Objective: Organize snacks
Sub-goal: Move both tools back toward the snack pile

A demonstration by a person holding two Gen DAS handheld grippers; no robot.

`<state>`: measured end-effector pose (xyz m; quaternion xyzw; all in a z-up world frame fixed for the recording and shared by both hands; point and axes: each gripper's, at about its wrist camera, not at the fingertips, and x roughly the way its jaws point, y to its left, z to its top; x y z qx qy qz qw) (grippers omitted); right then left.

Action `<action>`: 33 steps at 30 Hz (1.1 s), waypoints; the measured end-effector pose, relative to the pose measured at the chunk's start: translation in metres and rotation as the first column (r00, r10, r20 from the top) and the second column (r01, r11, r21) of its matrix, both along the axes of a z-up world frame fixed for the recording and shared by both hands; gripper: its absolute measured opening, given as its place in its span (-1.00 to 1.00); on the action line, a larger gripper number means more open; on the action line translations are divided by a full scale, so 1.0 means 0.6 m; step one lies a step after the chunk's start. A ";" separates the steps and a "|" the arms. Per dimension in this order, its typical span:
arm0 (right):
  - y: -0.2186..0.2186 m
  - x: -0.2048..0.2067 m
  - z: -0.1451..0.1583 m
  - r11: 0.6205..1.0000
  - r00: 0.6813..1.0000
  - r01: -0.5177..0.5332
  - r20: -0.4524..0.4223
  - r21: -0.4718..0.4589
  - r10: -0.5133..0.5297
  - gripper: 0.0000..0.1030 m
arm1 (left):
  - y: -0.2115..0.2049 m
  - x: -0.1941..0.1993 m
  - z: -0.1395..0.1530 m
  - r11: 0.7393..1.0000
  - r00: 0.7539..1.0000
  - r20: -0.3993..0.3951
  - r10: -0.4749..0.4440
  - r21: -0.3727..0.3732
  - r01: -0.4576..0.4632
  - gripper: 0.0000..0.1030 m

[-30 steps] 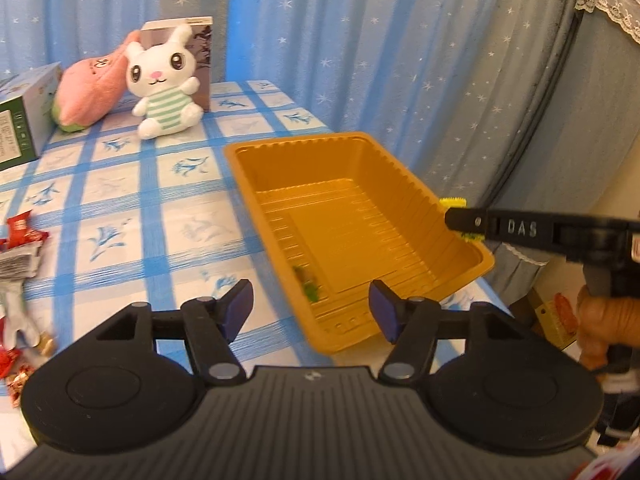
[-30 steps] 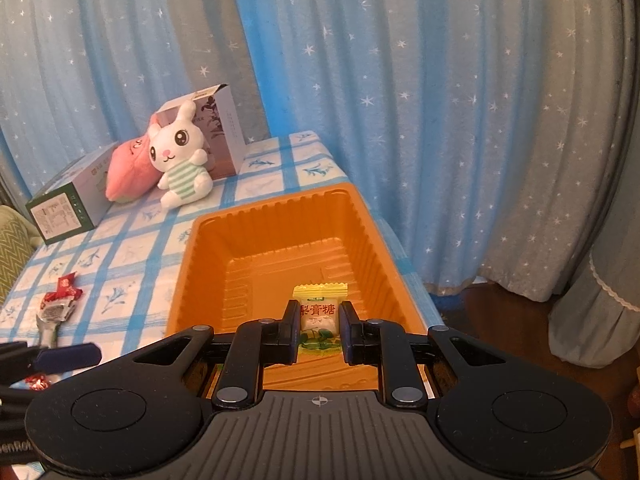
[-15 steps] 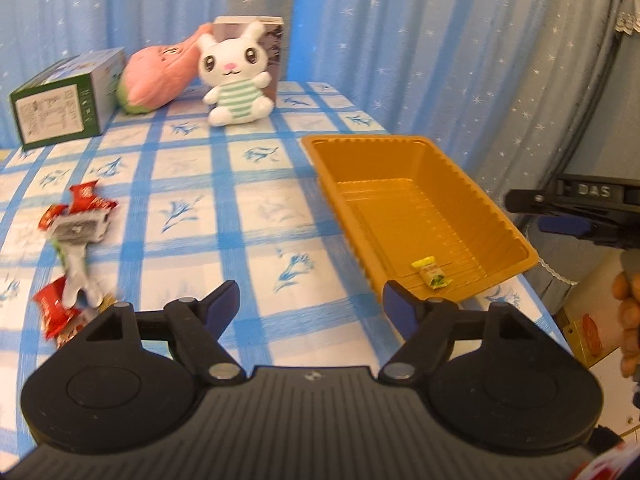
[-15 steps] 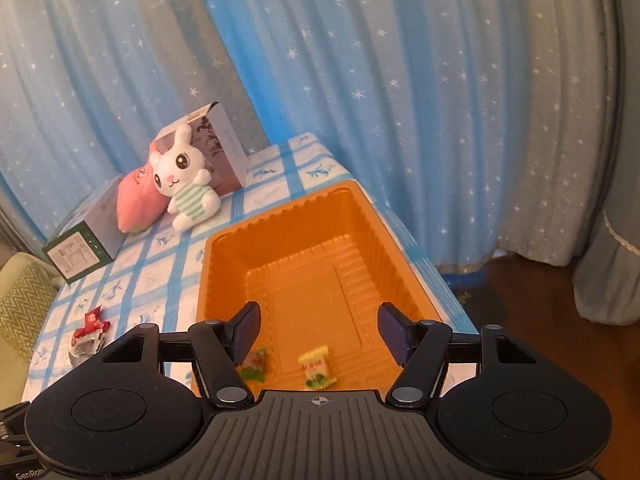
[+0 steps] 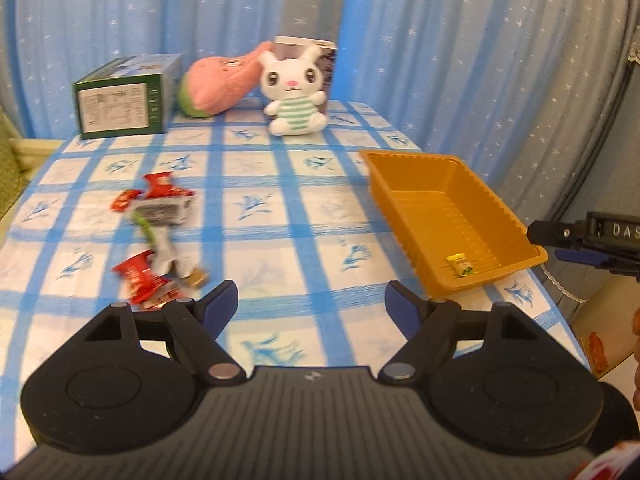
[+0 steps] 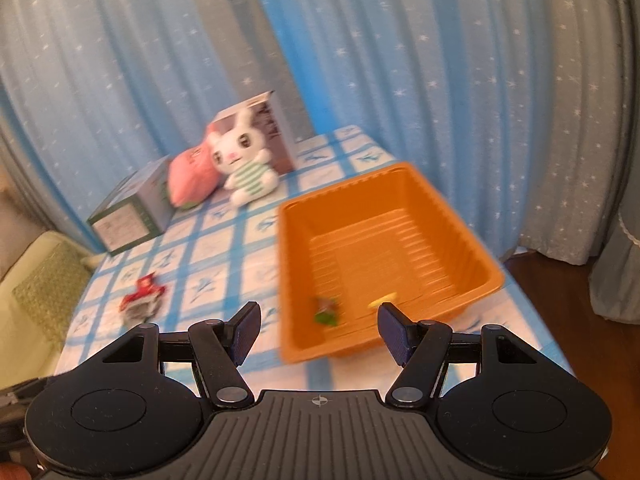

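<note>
Snack sorting, between picks
Left gripper [image 5: 311, 306] and right gripper [image 6: 319, 332] both wide, empty; orange tray [image 5: 404, 159] holds two candies; next: loose wrappers [image 5: 154, 206] at ten o'clock.

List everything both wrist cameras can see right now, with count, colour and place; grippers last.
tray: 1, orange, right side of the table
yellow candy: 1, yellow, in the tray's near end
green candy: 1, green, in the tray's near end, blurred
loose snacks: a scattered pile, mostly red wrappers, left side of the table; count unclear
bunny plush: 1, white with green stripes, far end
pink plush: 1, pink, left of the bunny
green box: 1, far left
brown box: 1, behind the bunny
tablecloth: blue and white check
left gripper: black, open, empty
right gripper: black, open, empty
</note>
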<state>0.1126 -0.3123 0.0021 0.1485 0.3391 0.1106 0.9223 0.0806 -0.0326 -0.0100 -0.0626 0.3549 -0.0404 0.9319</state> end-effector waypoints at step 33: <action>0.251 -0.026 -0.048 0.952 0.959 -0.284 -0.006 -0.113 0.285 0.26 | 0.216 -0.051 -0.003 0.982 0.981 -0.052 0.185 0.049 -0.183 0.36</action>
